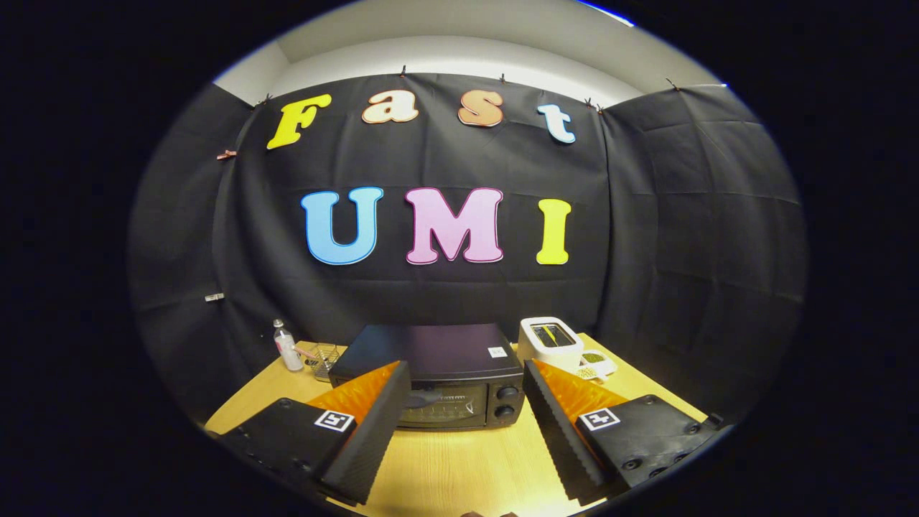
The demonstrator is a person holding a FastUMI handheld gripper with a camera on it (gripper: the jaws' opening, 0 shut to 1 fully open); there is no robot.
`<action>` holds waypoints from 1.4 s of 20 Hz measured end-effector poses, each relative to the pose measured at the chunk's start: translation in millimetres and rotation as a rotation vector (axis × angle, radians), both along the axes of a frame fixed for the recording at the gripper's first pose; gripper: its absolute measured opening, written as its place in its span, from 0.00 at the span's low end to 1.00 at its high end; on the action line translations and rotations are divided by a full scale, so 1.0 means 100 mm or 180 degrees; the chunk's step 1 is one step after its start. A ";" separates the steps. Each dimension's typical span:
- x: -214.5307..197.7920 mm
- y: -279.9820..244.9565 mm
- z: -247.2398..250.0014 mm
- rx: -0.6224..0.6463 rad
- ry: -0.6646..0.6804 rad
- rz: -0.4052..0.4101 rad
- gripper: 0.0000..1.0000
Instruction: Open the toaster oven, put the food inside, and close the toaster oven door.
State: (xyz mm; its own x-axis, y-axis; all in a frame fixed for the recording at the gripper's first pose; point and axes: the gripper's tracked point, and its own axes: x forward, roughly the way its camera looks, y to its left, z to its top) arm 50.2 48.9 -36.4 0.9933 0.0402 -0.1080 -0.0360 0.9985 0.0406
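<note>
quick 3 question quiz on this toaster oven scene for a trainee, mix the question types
1. True or false: the toaster oven door is shut.
2. The tongs are: A) open, holding nothing B) shut on the door handle C) shut on the bottle.
3. What stands beside the wire basket on the wooden table?

Key: 1 true. 2 A; the fingers stand spread short of the oven. 3 a small clear bottle.

bare table (pixel 459 459) strip open ahead of spread fingers (pixel 373 424), toaster oven (pixel 438 370) blocking beyond with door shut, white appliance (pixel 551 341) right, bottle (pixel 288 347) and probably wire basket (pixel 323 359) left
</note>
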 end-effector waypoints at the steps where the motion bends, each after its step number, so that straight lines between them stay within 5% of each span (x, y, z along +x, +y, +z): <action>1: 0.09 0.07 -0.01 -0.0003 -0.0004 0.0008 0.97; 18: 1.23 1.00 -1.36 -0.0192 0.0728 0.0231 0.98; 28: 1.17 1.02 -1.51 -0.0137 0.0879 0.0262 0.96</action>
